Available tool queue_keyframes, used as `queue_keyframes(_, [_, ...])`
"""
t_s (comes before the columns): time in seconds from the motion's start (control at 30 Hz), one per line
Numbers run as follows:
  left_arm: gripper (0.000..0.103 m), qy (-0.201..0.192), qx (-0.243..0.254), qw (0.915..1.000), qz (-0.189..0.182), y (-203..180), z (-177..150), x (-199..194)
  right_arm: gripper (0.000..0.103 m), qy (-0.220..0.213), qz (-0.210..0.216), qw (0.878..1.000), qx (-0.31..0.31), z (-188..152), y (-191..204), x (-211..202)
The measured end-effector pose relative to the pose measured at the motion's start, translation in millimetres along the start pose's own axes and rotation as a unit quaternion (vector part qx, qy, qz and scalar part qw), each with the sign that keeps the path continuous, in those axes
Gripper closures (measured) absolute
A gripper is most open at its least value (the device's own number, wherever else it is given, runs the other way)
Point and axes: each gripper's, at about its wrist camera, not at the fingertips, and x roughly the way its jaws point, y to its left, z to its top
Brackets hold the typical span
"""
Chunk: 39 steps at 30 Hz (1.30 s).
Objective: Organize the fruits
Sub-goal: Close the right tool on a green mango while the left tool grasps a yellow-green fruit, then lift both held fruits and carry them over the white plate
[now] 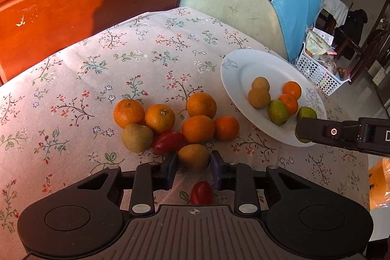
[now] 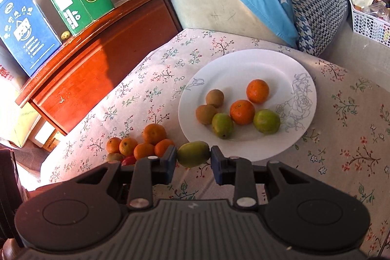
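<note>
Six small fruits sit on the white round plate (image 2: pixel 246 152); right gripper (image 2: pixel 193 154) clamps a green oval fruit (image 2: pixel 192 154); left gripper (image 1: pixel 193 163) brackets a brownish round fruit (image 1: pixel 193 157), grip unclear; loose pile of oranges (image 1: pixel 175 118) remains.

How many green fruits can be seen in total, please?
3: two on the white plate, a left one and a right one, and a third green fruit between the right gripper fingers.

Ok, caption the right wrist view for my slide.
Right gripper holds a green fruit at the near rim of the white plate, which carries six fruits.
</note>
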Motion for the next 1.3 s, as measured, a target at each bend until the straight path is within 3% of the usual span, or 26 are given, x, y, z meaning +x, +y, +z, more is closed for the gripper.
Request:
queue_keyframes(0.47, [0.077,-0.040,0.006,0.9991,-0.014,-8.1,6.8,-22.5,0.072,-0.018,0.015,1.000,0.014,6.6,-1.9,-6.1])
queue_keyframes(0.83, [0.077,-0.100,0.024,0.9941,-0.036,-20.4,41.8,-49.8,0.072,-0.076,0.020,0.997,0.011,28.6,-3.5,-25.8])
queue_keyframes(1.07, [0.077,-0.106,0.043,0.9921,-0.052,-28.4,64.1,-44.8,0.072,-0.117,0.014,0.992,0.054,49.1,-22.7,-38.0])
queue_keyframes(1.3, [0.077,-0.093,0.063,0.9911,-0.072,-35.9,86.5,-23.4,0.072,-0.118,0.013,0.987,0.109,59.3,-43.8,-32.2])
